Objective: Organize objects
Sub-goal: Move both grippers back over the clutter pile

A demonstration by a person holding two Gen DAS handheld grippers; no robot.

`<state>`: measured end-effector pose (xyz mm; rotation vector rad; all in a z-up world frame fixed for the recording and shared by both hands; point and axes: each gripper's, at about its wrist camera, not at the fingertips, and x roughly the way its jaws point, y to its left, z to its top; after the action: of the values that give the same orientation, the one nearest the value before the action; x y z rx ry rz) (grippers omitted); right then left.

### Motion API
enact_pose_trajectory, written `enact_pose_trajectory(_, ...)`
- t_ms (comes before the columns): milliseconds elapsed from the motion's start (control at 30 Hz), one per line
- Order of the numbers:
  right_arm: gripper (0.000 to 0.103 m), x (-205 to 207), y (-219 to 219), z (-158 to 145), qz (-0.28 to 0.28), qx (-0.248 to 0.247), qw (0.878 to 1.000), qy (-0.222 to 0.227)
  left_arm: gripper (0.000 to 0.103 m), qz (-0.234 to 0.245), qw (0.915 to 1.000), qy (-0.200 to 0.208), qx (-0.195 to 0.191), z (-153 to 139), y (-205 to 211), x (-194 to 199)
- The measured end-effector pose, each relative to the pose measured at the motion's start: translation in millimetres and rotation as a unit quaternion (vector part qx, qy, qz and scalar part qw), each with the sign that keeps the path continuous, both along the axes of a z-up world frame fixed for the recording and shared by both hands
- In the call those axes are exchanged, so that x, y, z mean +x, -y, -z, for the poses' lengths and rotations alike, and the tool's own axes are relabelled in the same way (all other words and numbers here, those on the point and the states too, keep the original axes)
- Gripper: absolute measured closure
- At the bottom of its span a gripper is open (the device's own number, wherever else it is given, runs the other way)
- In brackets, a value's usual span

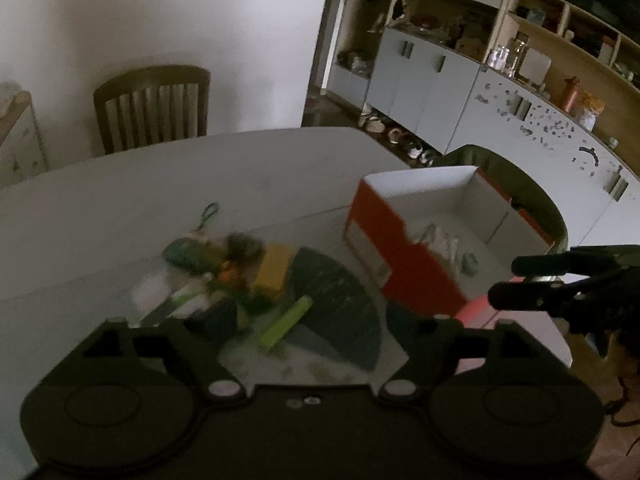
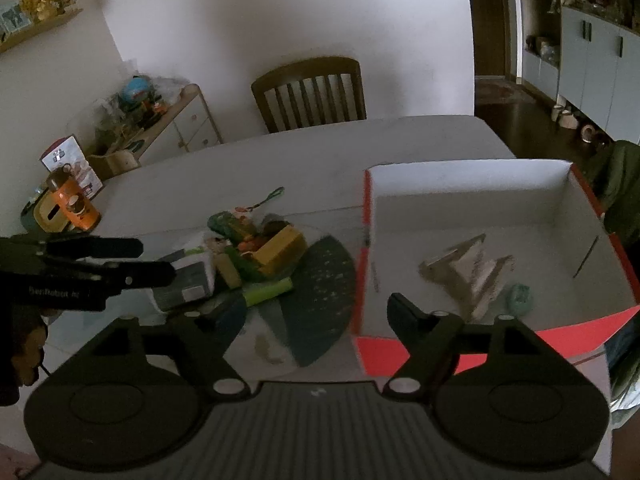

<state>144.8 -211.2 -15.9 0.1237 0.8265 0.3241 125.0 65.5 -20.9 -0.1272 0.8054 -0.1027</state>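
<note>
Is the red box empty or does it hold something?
Not empty. The red box is open on top, and a grey folded thing and a small pale green thing lie on its white floor.

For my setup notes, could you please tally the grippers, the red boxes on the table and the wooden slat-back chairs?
Grippers: 2, left gripper and right gripper
Red box: 1
Wooden chair: 1
Total: 4

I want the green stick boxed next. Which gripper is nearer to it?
Left, by a little. The left gripper hangs beside the pile holding the green stick; the right gripper hangs over the red box's near corner. Both open, empty.
</note>
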Motion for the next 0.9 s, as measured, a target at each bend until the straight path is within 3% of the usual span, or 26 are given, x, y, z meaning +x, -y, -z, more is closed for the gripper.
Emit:
enact_pose_trajectory(200,0.021,-6.0,-28.1,7.6,0.004,-0.014,1.0,-0.007,0.002,-0.017,0.9998,-0.003,-0.009,9.9,-32.5,-14.7)
enact_pose_trajectory(667,0.021,20.2,-85.5,29.3,0.022,-0.029,0.999,-0.04,0.0,-0.046,0.9984,-0.01,-0.032,46.9,-100.0,-7.9)
enact_pose_trajectory(900,0.021,51.7,-108.0,57.7,0.044,-0.049,0.995,-0.071,0.001,-0.042,0.9991,0.0,-0.007,66.1,-114.5,10.0)
